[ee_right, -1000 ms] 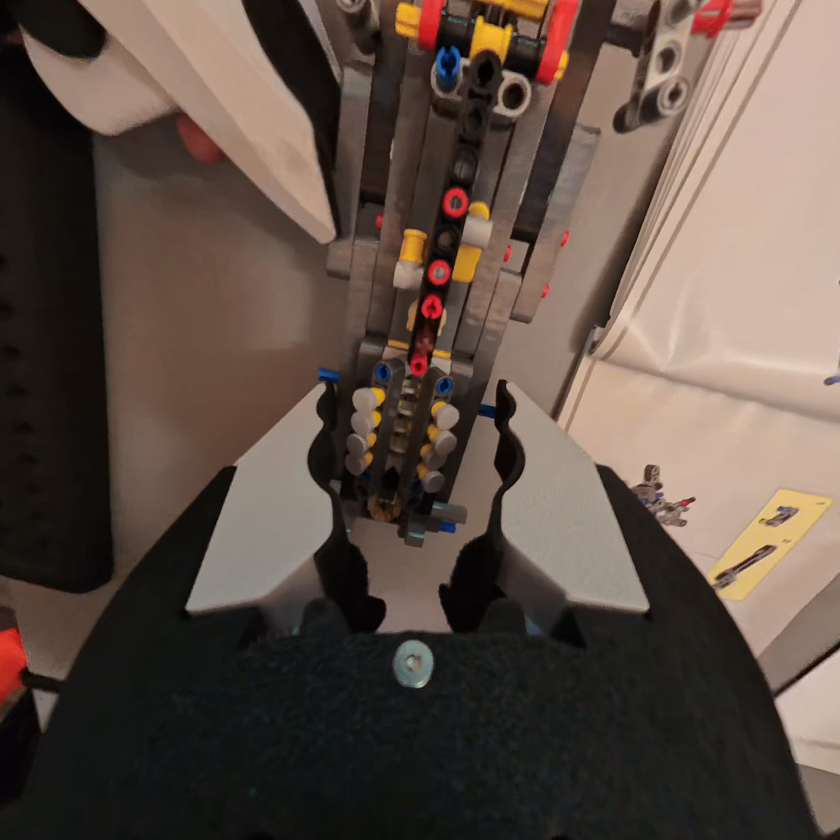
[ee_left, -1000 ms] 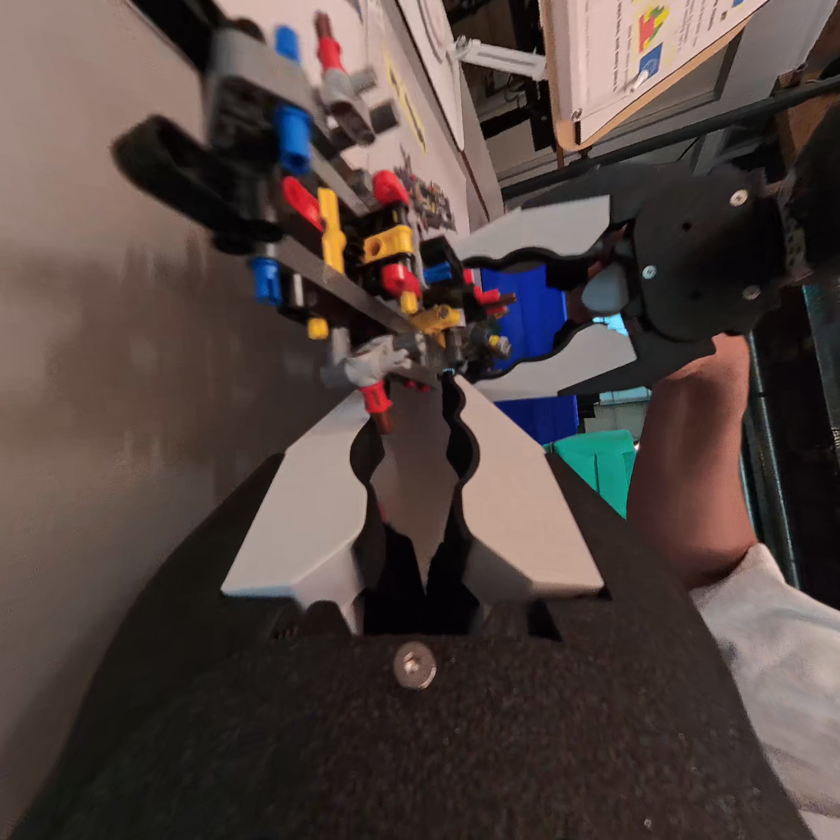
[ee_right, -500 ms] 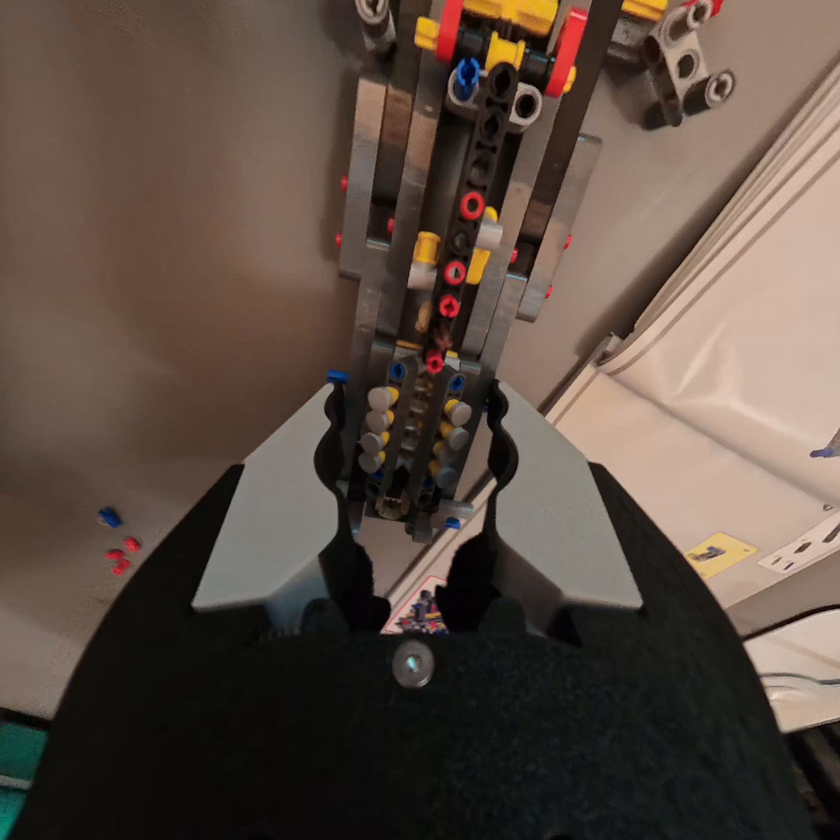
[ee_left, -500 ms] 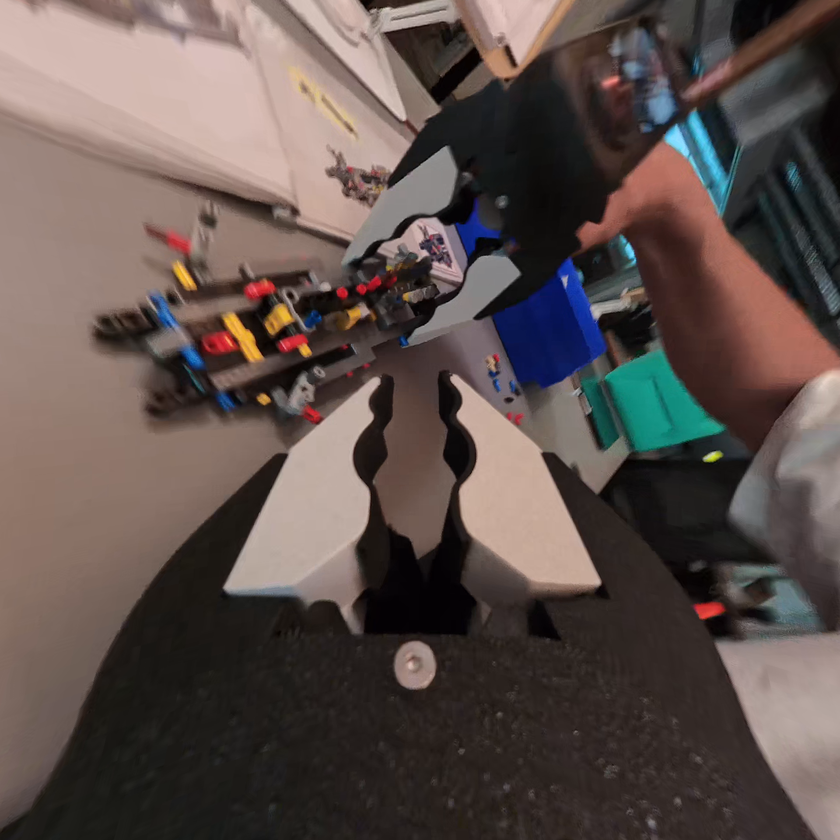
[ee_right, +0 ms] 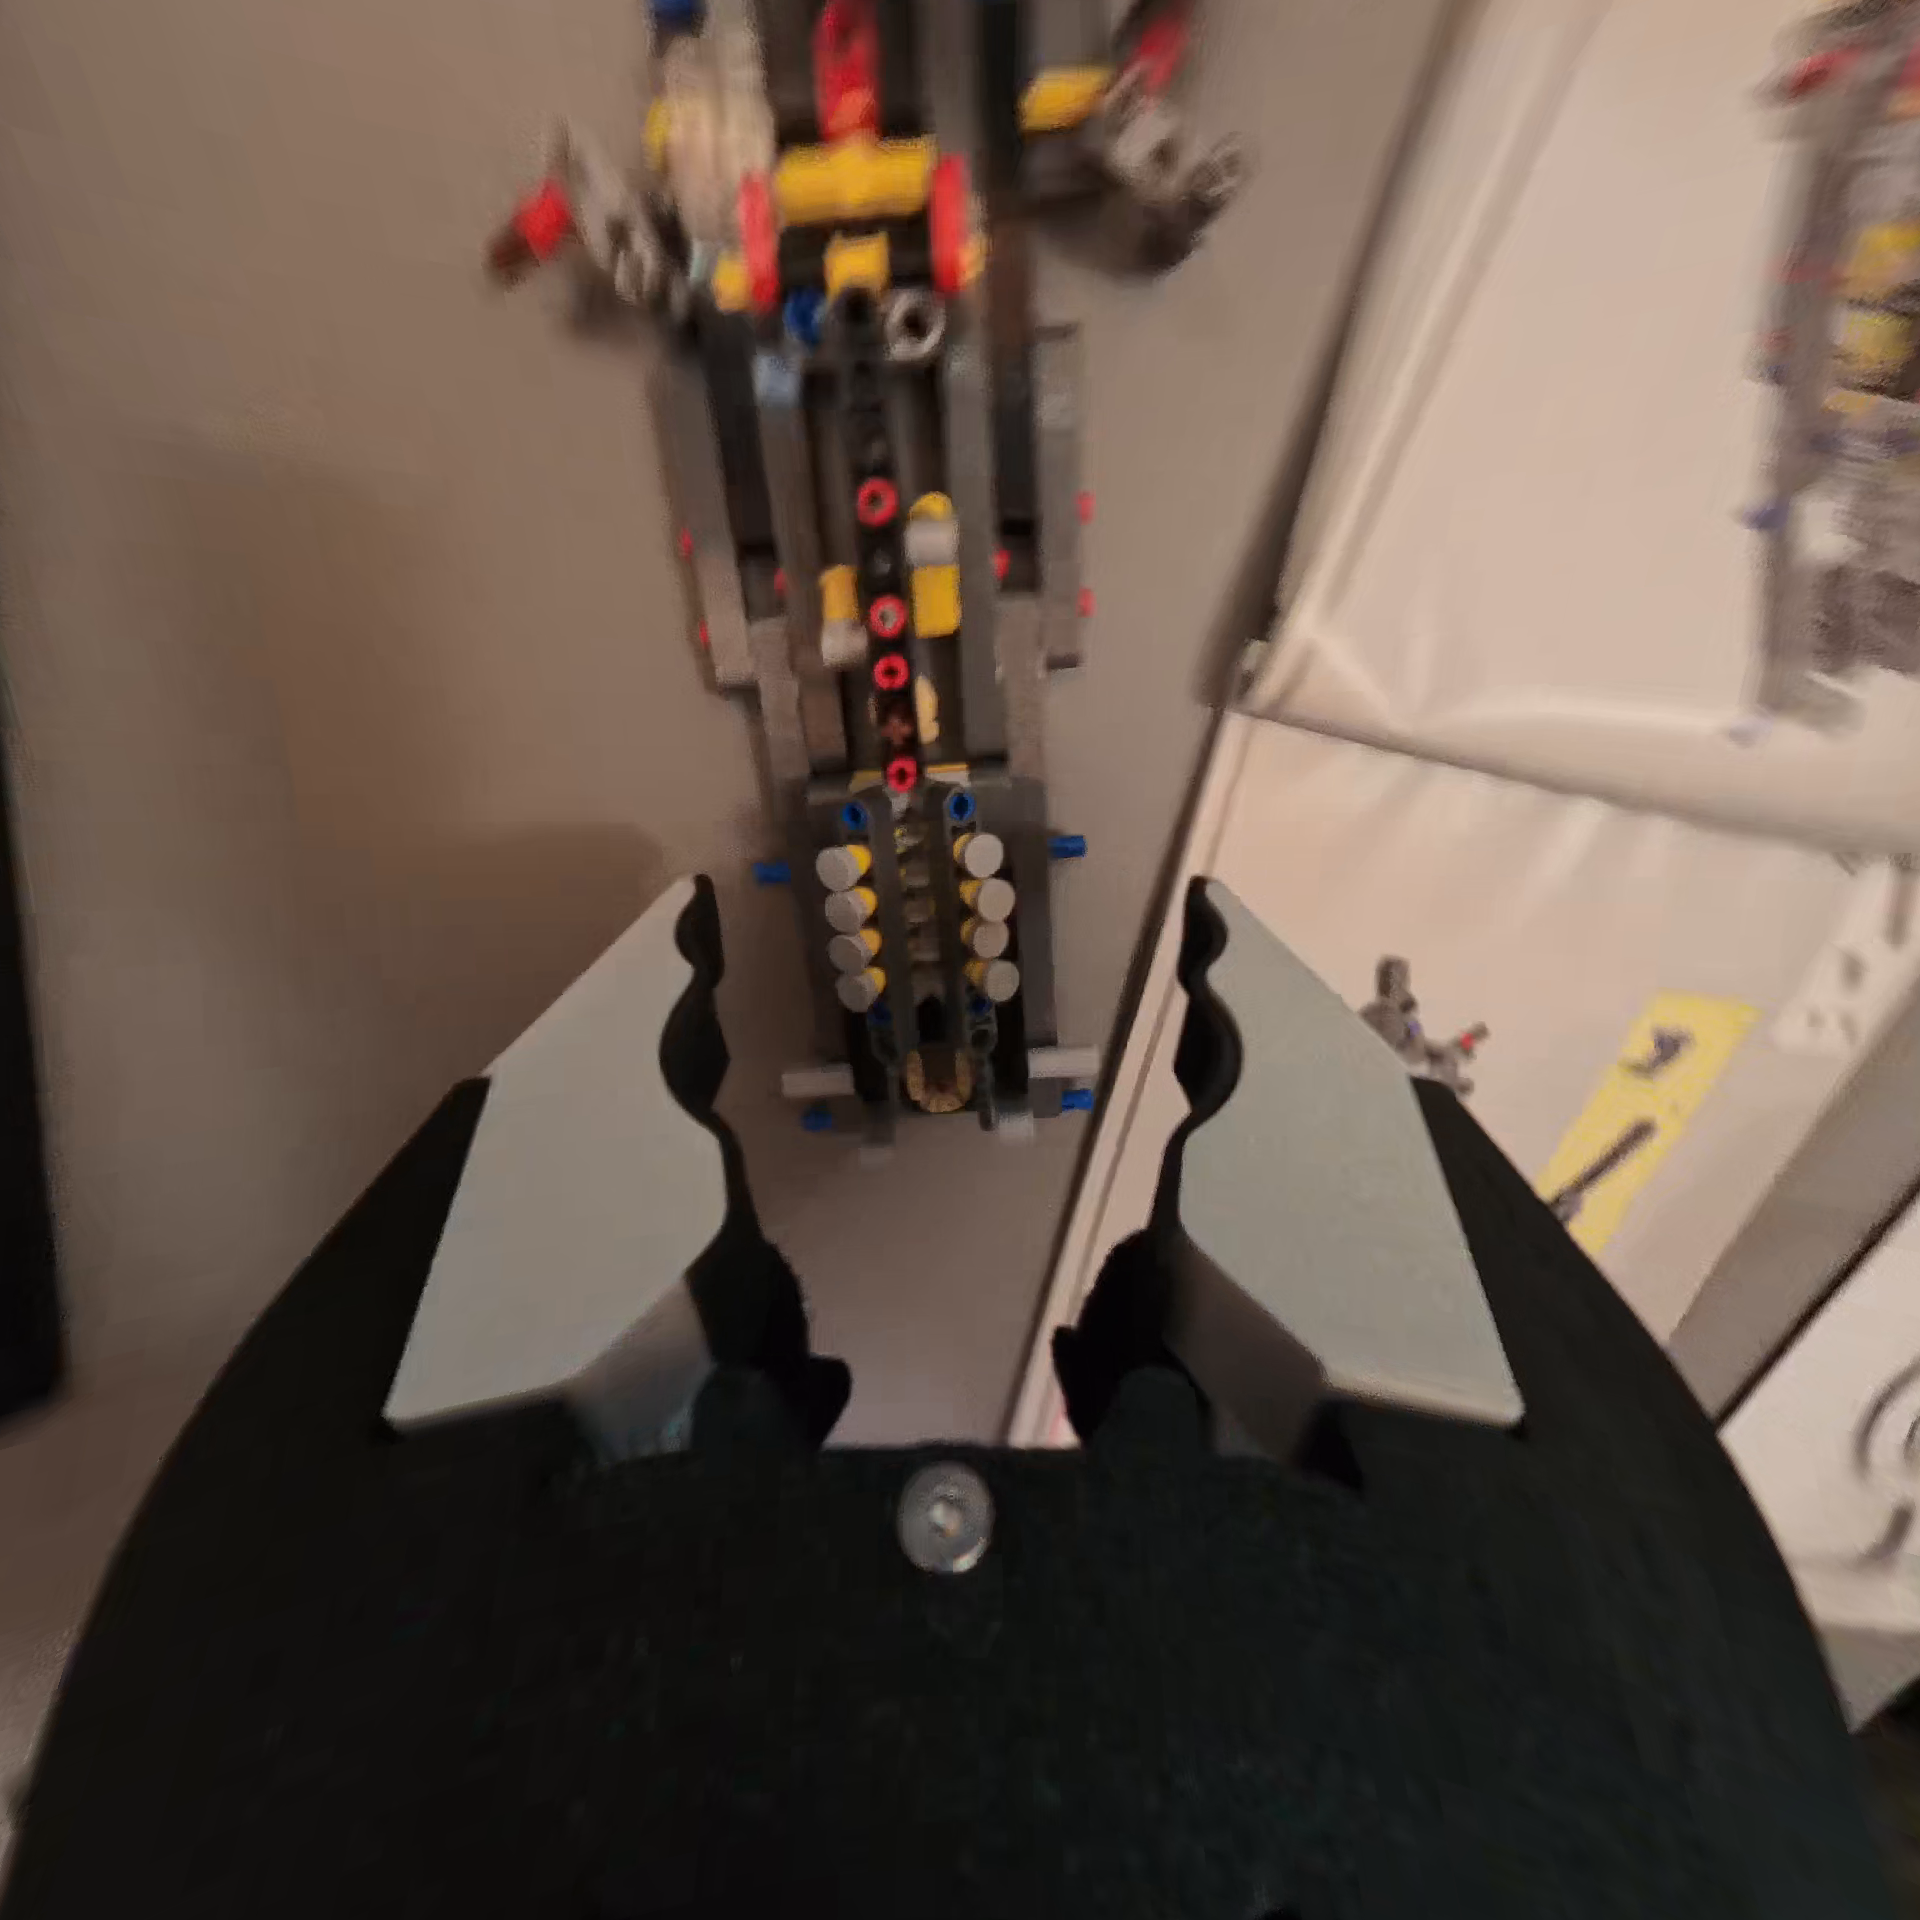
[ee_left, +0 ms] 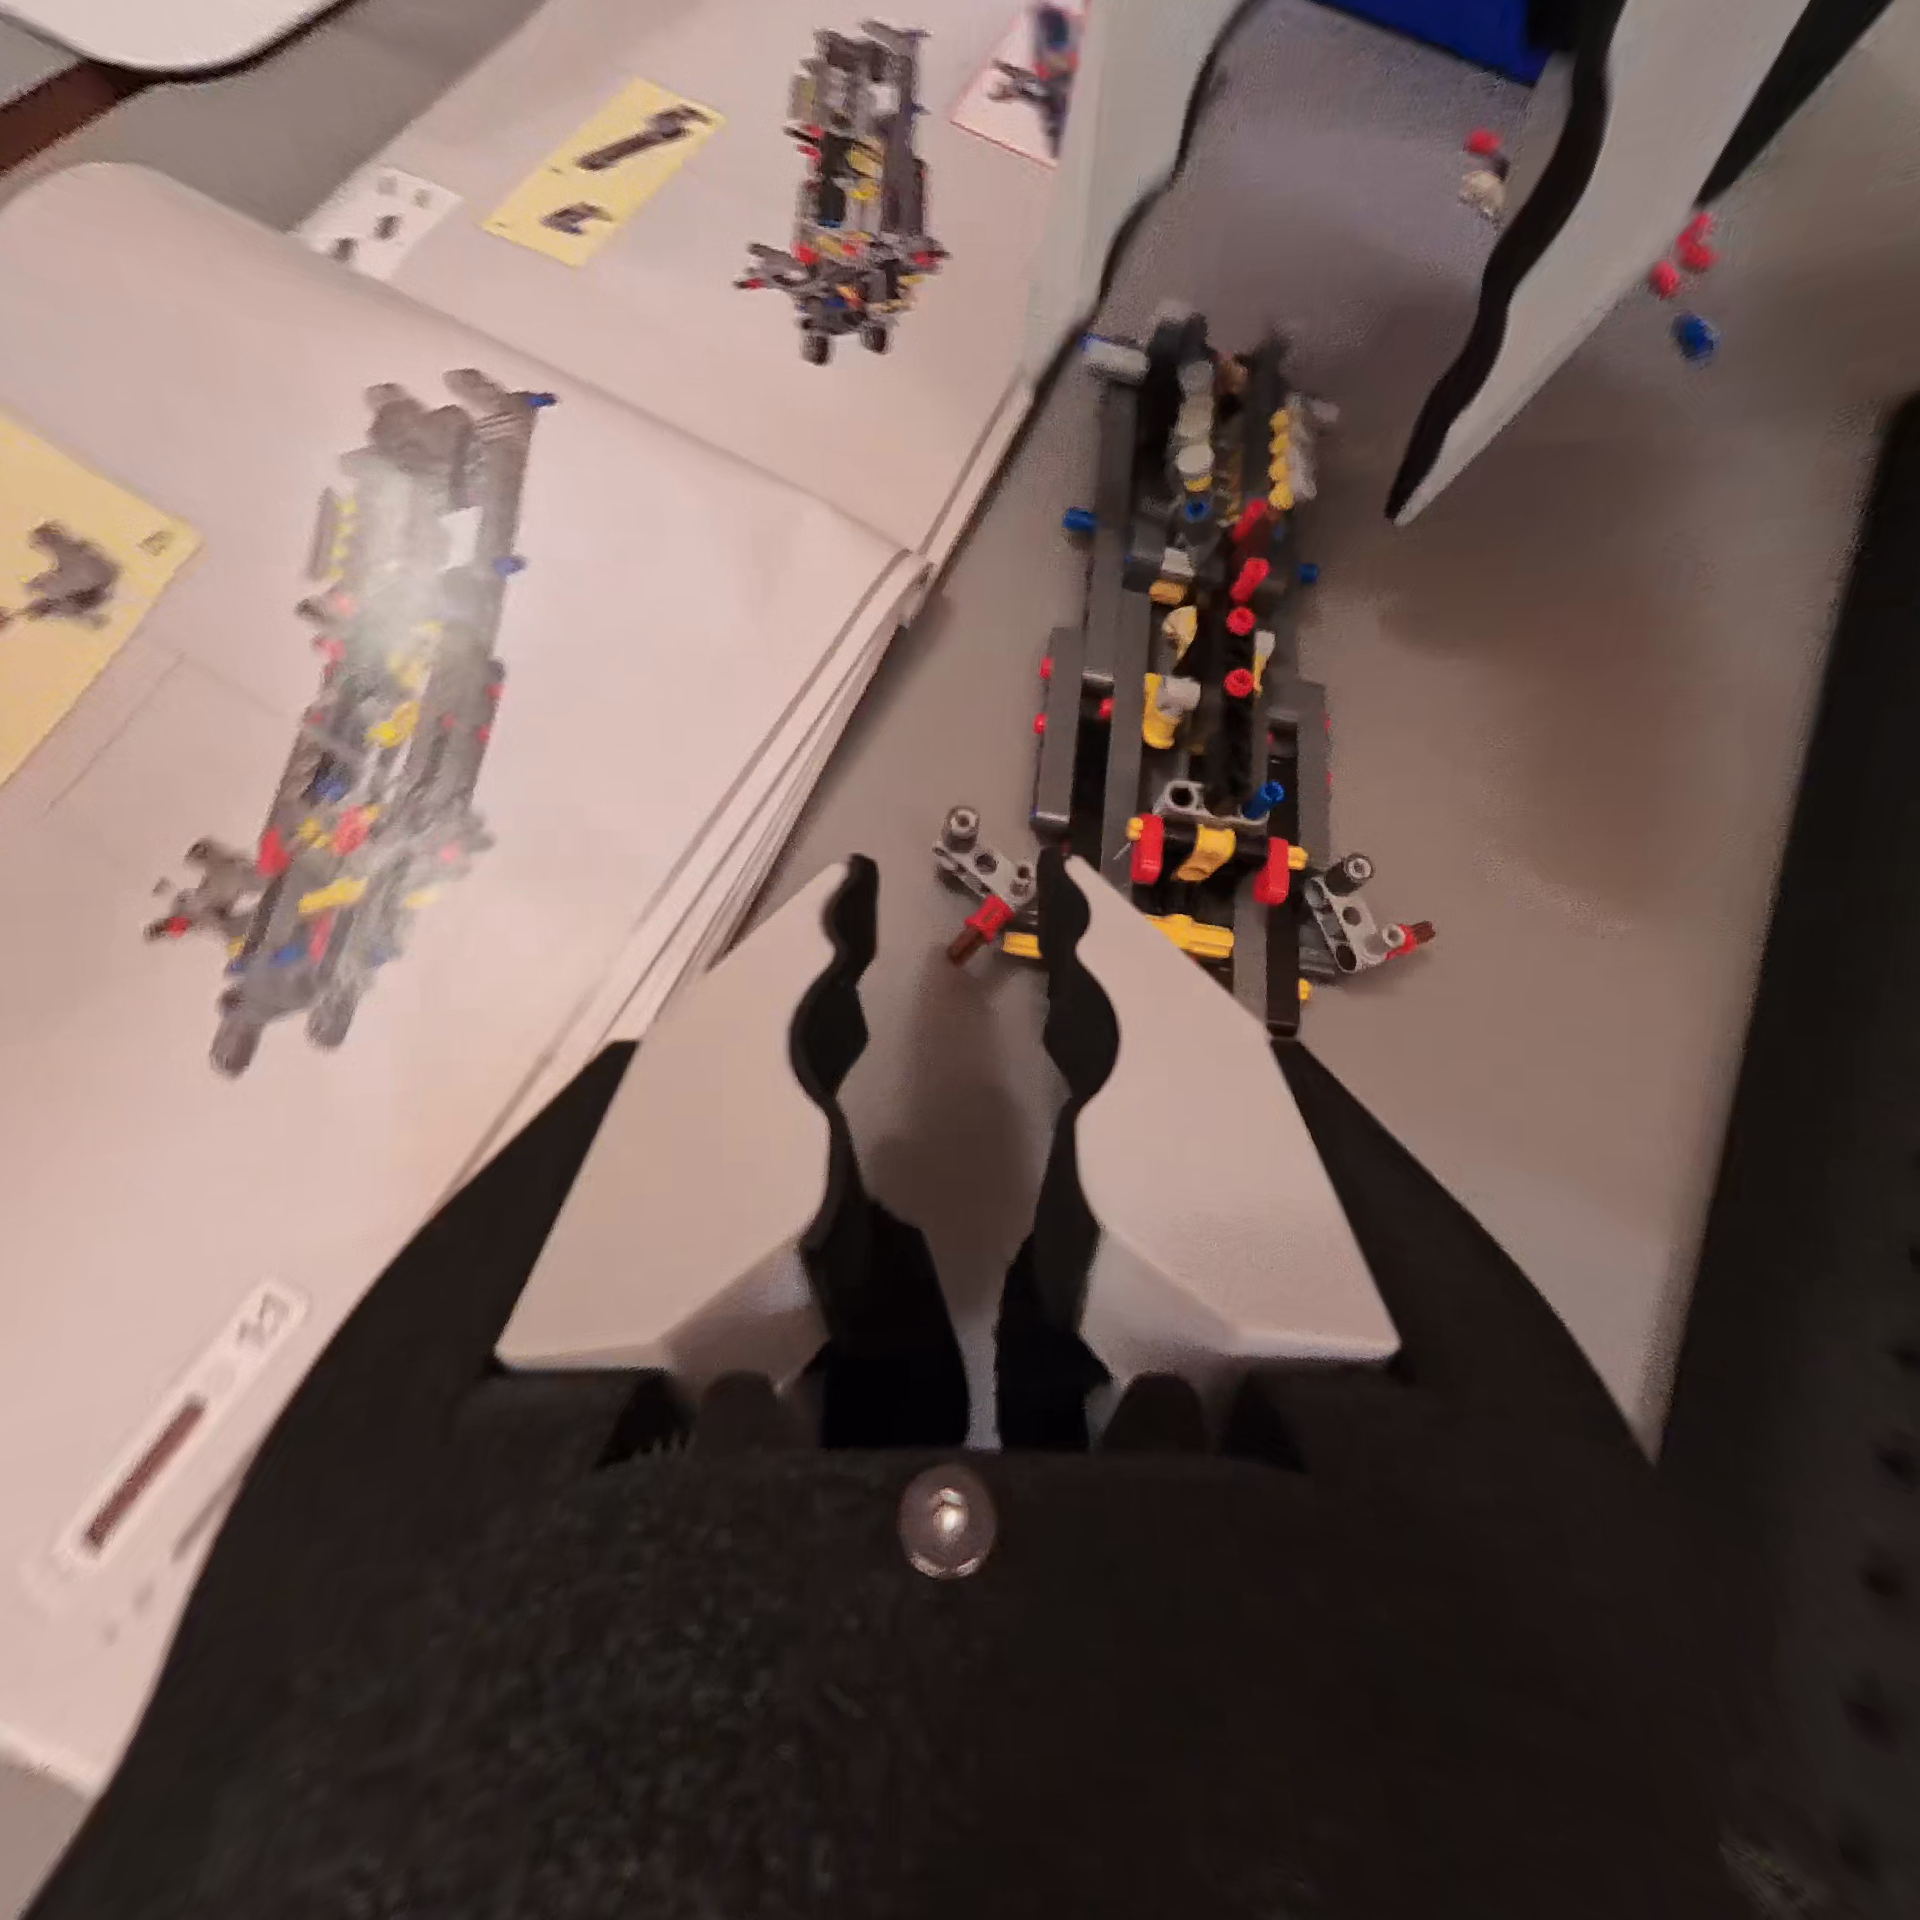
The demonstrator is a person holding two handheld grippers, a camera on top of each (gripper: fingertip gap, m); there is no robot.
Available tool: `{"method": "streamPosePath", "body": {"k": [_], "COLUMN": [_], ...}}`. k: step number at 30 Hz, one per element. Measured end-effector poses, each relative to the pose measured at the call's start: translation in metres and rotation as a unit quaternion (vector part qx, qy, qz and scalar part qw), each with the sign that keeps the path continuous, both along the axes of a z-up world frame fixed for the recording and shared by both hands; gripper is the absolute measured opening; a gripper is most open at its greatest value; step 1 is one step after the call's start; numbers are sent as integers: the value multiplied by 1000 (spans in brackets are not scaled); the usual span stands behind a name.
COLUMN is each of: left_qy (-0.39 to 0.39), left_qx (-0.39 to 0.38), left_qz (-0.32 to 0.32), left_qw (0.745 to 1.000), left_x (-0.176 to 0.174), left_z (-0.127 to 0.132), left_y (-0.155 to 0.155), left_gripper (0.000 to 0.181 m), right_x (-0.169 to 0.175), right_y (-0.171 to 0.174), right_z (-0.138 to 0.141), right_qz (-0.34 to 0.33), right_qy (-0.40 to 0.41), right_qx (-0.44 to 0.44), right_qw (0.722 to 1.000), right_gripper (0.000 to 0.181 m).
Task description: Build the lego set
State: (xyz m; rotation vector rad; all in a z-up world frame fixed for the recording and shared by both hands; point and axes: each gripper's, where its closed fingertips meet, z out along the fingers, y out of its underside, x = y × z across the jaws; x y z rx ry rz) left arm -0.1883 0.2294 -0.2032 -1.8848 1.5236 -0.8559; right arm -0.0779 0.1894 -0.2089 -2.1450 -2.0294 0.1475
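1. On the desk (ee_left: 1558,727), beside the open booklet (ee_left: 623,623), my lego model (ee_right: 914,727) lies flat.
2. Both my left gripper (ee_left: 951,883) and right gripper (ee_right: 951,904) are open, holding nothing.
3. I should check the booklet, then grab gently.

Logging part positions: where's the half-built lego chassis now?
The lego chassis lies flat on the grey table, right of the open instruction booklet, between both open tongs.

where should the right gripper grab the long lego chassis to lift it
Probably at the narrow engine end of the lego chassis, coming straight along its length as the right gripper already points. It lies flat on the table, and that end fits between the open jaws, which can close on its straight grey side beams. The far end flares into loose-looking links.
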Motion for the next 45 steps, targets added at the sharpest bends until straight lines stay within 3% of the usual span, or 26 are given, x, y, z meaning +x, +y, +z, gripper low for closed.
{"method": "streamPosePath", "body": {"k": [2, 3, 4, 6, 8, 11, 14, 19, 28, 34, 45], "left_qy": [5, 13, 17, 9, 11, 28, 28, 11, 5, 3, 6], "left_qx": [-12, -14, -20, -39, -48, -33, -21, -18, -7, 8, 20], "left_qz": [-46, -52, -62, -85, -100, -113, -106, -107, -147, -120, -108], "left_qw": [999, 998, 998, 996, 994, 993, 994, 994, 989, 993, 994], "left_x": [8, 11, 13, 19, 22, 20, 17, 10, 8, 2, 2], "left_z": [-5, -9, -12, -13, -16, -21, -21, -17, -16, -13, -13], "left_y": [-3, -1, -1, -7, -12, -13, -11, -13, -26, -17, -13], "left_gripper": [25, 26, 26, 23, 21, 13, 14, 9, 6, 11, 10], "right_x": [-14, -25, -40, -74, -95, -105, -111, -119, -122, -110, -109], "right_y": [-8, -16, -32, -69, -80, -67, -62, -72, -75, -77, -76], "right_z": [19, 25, 25, 12, -7, -20, -21, -26, -27, -26, -23], "right_qz": [-96, -159, -207, -267, -309, -353, -374, -414, -437, -445, -451], "right_qy": [85, 139, 191, 266, 287, 278, 262, 260, 248, 234, 253], "right_qx": [29, 29, 2, -77, -66, 29, 60, 32, 37, 63, 59], "right_qw": [991, 977, 959, 923, 905, 893, 888, 872, 864, 862, 854], "right_gripper": [81, 69, 59, 57, 47, 31, 22, 1, 0, 13, 13]}}
